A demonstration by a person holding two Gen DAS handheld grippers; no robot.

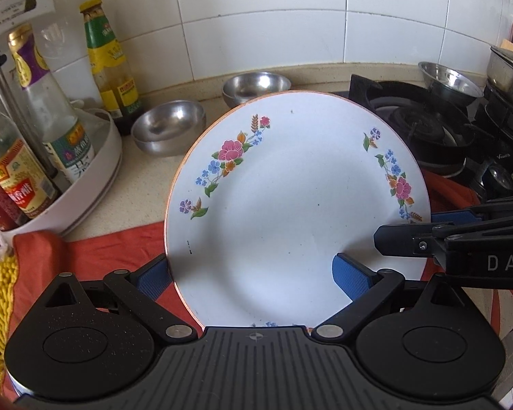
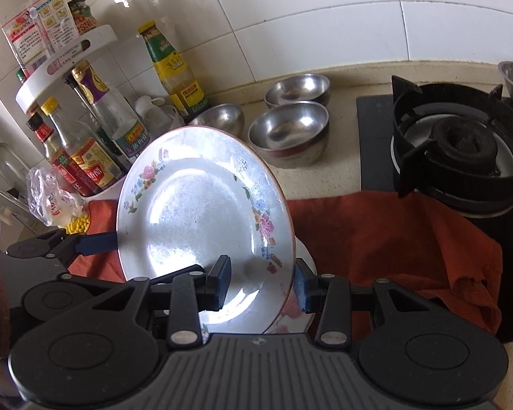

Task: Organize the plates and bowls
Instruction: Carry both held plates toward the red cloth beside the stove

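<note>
A white plate with a flower pattern [image 1: 290, 205] is held tilted above an orange cloth [image 1: 113, 249]. My left gripper [image 1: 253, 273] has its blue pads on either side of the plate's near rim and grips it. My right gripper [image 2: 261, 283] straddles the plate's [image 2: 201, 218] right rim with a pad on each face; whether the pads press it I cannot tell. It shows at the right of the left wrist view [image 1: 407, 235]. A second flowered plate [image 2: 290, 321] lies flat under the held one. Three steel bowls [image 2: 290, 133] stand at the back of the counter.
A white two-tier rack [image 2: 65, 54] with sauce bottles stands at the left. A tall yellow-labelled bottle [image 1: 109, 65] is beside it. A black gas stove [image 2: 461, 150] with a steel bowl [image 1: 448, 82] and a pot [image 1: 509, 71] is at the right. A tiled wall is behind.
</note>
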